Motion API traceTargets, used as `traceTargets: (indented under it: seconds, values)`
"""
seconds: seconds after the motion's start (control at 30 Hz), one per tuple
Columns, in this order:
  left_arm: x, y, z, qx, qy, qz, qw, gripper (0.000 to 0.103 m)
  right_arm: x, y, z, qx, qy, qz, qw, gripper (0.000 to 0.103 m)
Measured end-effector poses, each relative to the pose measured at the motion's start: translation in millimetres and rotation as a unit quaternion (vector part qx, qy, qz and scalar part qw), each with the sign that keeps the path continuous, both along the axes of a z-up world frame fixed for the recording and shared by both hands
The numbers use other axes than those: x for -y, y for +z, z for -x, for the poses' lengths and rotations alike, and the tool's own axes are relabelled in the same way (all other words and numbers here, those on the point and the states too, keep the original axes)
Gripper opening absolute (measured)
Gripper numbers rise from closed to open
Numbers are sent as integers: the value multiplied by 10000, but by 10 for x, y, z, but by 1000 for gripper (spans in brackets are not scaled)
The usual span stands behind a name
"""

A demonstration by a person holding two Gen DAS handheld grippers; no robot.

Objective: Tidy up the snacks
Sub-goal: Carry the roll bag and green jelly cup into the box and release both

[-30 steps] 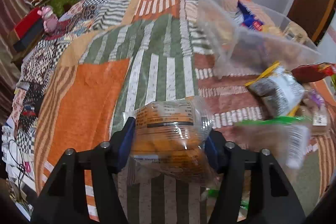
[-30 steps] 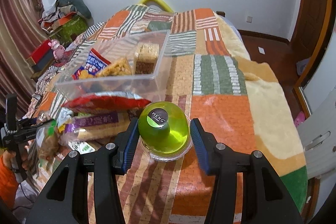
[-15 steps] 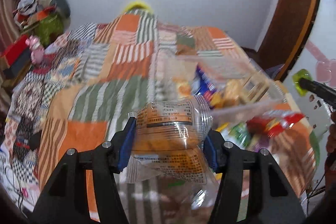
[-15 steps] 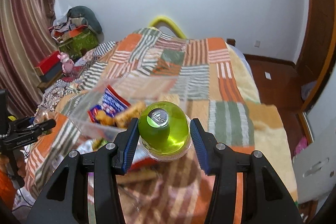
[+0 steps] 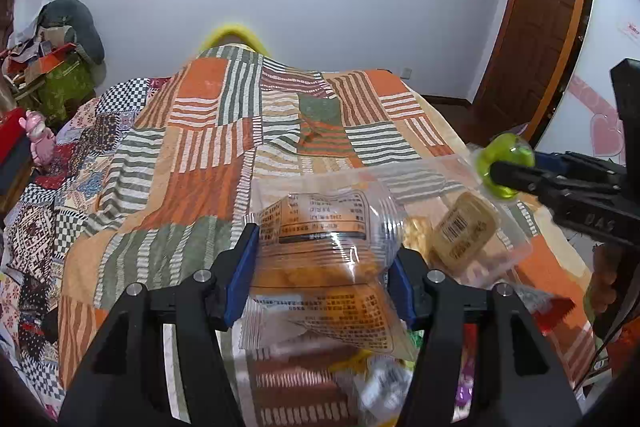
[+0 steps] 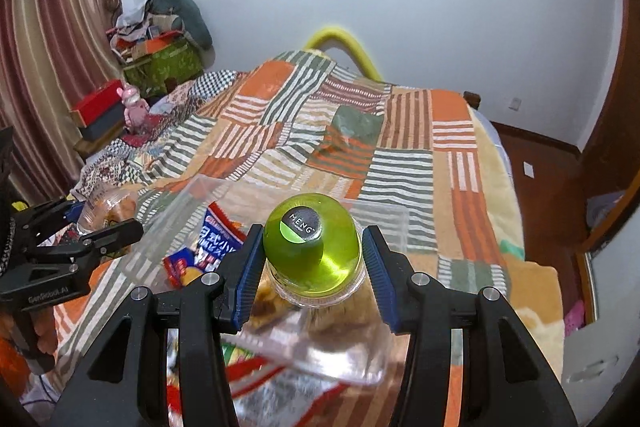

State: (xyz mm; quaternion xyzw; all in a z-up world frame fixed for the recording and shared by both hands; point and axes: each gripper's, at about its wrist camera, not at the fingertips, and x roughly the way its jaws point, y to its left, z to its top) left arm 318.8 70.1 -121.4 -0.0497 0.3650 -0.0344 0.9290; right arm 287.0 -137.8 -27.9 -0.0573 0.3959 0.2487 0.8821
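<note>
My left gripper (image 5: 322, 267) is shut on a clear packet of orange snacks (image 5: 324, 259) and holds it in the air beside the clear plastic bin (image 5: 424, 175). My right gripper (image 6: 312, 259) is shut on a green jelly cup (image 6: 314, 247) with a grey "MENG" sticker, held above the bin (image 6: 192, 195). The bin holds a blue-red packet (image 6: 216, 247) and a tan wrapped bar (image 5: 466, 227). The right gripper with the green cup (image 5: 506, 167) shows at the right of the left wrist view. The left gripper (image 6: 104, 223) shows at the left of the right wrist view.
The bin stands on a bed with an orange, green and white striped patchwork blanket (image 5: 224, 147). Loose snack packets (image 5: 384, 383) lie in front of the bin, blurred. Boxes and a pink toy (image 6: 134, 107) stand left of the bed. A wooden door (image 5: 536, 27) is at the right.
Both grippers have risen from the blanket with their loads and moved over toward the bin. The views tilted up, showing the wall and the screen.
</note>
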Motion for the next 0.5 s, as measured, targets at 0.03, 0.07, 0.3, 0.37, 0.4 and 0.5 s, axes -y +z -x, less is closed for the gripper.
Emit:
traceTargets:
  seconds: [0.03, 0.07, 0.3, 0.37, 0.4, 0.5]
  values:
    - [11, -4, -30, -3, -16, -8, 10000, 59, -26, -39, -48, -57, 12, 17, 10000, 46]
    - [16, -16, -85, 2, -27, -27, 10000, 59, -43, -70, -81, -107, 17, 27, 9999, 46]
    - [45, -164, -419, -192, -10, -16, 9998, 59, -45, -243, -290, -463, -18, 5, 9989, 46]
    - [34, -211, -468, -259, 30, 28, 9997, 60, -47, -281, -328, -567, -10, 6, 9984, 46]
    - [27, -231, -494, -293, 45, 59, 9995, 60, -53, -295, -349, -602, 9, 23, 9982, 46]
    - [34, -244, -510, -253, 138, 43, 9996, 60, -58, -312, -355, -619, 42, 46, 9981, 47]
